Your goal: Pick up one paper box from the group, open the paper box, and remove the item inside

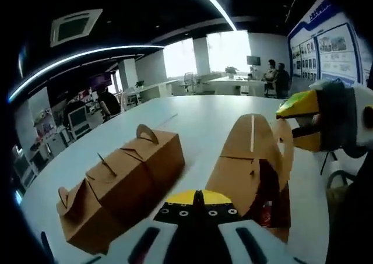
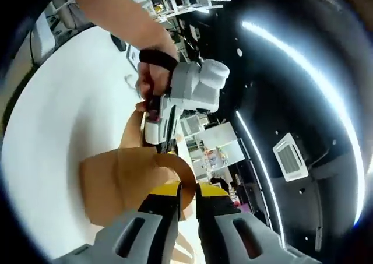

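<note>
An opened brown paper box [image 1: 247, 159] stands on the white table [image 1: 198, 112], its flaps raised. Something dark red [image 1: 267, 213] shows inside the opening. My left gripper [image 1: 200, 197] is shut at the box's near edge. The right gripper [image 1: 290, 124] comes in from the right, pinching a curved flap handle [image 1: 285, 144]. In the right gripper view, my right gripper [image 2: 187, 188] is shut on that curved flap [image 2: 178, 165] of the box [image 2: 108, 182]. The left gripper [image 2: 156, 137], held by a hand [image 2: 148, 80], clamps the box's far side.
A row of closed brown paper boxes [image 1: 122, 179] with tab handles lies to the left of the open one. The white table [image 2: 58, 112] stretches wide beyond. Desks, monitors and seated people [image 1: 277, 77] stand far back; a chair [image 1: 338, 179] is at the right edge.
</note>
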Demonstrator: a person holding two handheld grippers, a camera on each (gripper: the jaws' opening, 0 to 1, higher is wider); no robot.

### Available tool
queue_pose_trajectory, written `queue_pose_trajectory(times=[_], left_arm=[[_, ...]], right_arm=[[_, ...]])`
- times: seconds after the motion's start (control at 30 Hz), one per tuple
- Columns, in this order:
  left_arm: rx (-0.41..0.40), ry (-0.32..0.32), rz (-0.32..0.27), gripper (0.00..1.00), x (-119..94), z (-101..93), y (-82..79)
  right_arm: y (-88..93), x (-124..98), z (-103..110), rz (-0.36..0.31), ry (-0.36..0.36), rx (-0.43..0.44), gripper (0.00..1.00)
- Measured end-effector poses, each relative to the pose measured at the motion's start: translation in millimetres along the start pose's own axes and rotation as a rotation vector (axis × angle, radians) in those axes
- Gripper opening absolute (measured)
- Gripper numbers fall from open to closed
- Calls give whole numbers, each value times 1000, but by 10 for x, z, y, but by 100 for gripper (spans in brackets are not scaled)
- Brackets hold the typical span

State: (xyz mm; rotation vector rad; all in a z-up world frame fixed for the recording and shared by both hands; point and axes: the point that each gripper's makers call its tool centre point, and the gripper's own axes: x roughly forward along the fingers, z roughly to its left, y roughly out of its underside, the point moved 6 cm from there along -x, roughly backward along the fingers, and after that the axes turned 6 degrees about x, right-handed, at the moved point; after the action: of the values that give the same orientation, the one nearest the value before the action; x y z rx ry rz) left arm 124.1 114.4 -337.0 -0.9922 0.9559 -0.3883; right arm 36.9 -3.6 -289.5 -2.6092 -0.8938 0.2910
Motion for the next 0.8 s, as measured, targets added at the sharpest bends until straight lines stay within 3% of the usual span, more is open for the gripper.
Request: queue_pose_trajectory(times=[0.2,0.5,0.6,0.8], left_arm=[[25,-17,8,4,2,-40,-6],[89,-66,11,4,-5,-93,-16],[92,-75,9,4,-2,-94,-19],[94,-85,13,4,2,-89,-28]], right_arm=[[-48,-153,39,-16,-19,23,11],[-76,-481,150,-83,-157,242,11],[-64,-526,168,-88,-182,256,11],[-49,-646,324,-91,-278,387,11]])
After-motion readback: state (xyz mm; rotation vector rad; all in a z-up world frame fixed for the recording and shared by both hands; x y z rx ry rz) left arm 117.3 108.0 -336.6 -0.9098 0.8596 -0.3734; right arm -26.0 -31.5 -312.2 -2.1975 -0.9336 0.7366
